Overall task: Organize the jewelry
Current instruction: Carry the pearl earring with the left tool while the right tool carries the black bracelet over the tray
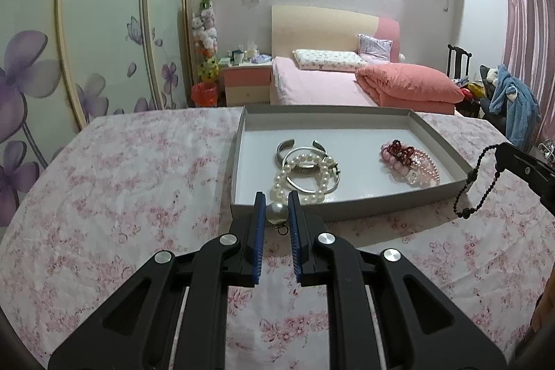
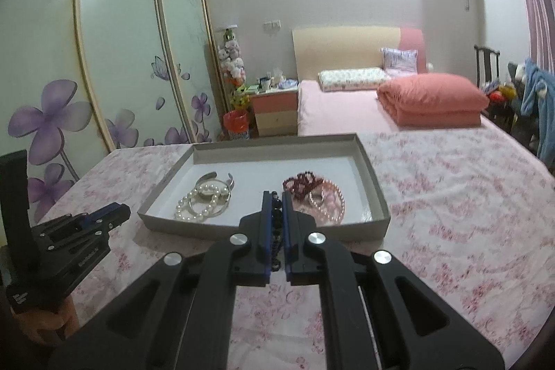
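I am clamping my left hand-held gripper (image 1: 276, 209) on a pearl pendant (image 1: 276, 213) and my right hand-held gripper (image 2: 276, 208) on a dark bead strand (image 2: 276, 224), carrying both toward the tray (image 1: 347, 206) so like pieces sit together.

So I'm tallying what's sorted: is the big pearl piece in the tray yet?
Out. The big pearl piece is pinched in the left tongs, held short of the tray near wall.

Bedroom: sliding wardrobe doors (image 1: 86, 33) showing purple flower prints; bed (image 1: 322, 85) with cream headboard (image 1: 312, 26) carrying a folded coral quilt (image 1: 409, 84); pink nightstand (image 1: 247, 82) standing beside it; pink curtain (image 1: 527, 6) hanging right; ceiling light glaring on white walls.
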{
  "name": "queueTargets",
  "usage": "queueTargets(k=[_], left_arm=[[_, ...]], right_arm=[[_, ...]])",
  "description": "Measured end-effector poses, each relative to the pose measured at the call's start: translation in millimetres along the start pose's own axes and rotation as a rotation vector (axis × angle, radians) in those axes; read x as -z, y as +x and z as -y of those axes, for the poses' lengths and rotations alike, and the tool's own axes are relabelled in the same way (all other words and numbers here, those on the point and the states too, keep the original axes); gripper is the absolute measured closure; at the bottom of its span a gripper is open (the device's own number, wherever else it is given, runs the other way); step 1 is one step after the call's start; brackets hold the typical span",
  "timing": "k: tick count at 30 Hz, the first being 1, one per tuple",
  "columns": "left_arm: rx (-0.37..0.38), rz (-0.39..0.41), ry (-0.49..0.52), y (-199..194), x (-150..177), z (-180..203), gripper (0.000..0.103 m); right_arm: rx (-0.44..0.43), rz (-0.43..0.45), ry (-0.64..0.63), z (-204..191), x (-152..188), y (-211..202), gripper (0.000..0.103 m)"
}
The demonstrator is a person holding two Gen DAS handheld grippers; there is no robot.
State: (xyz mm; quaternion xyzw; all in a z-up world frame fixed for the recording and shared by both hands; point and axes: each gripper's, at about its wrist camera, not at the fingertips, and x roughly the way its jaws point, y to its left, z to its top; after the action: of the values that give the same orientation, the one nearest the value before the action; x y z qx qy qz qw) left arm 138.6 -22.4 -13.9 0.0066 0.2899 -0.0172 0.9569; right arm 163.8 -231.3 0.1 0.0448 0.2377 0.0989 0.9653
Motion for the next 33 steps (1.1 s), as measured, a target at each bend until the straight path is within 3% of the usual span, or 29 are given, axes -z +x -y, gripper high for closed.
queueTargets(k=[15, 33], left_arm=[[0.003, 0.066, 0.025, -5.8, -10.8, 16.8, 0.089], [0.058, 0.094, 0.02, 28.2, -44.9, 28.6, 0.089]], right_arm=[[0.1, 0.122, -0.116, -22.2, -12.0, 1.1, 0.096], [0.066, 0.147, -0.049, -9.8, -42.0, 42.6, 0.096]])
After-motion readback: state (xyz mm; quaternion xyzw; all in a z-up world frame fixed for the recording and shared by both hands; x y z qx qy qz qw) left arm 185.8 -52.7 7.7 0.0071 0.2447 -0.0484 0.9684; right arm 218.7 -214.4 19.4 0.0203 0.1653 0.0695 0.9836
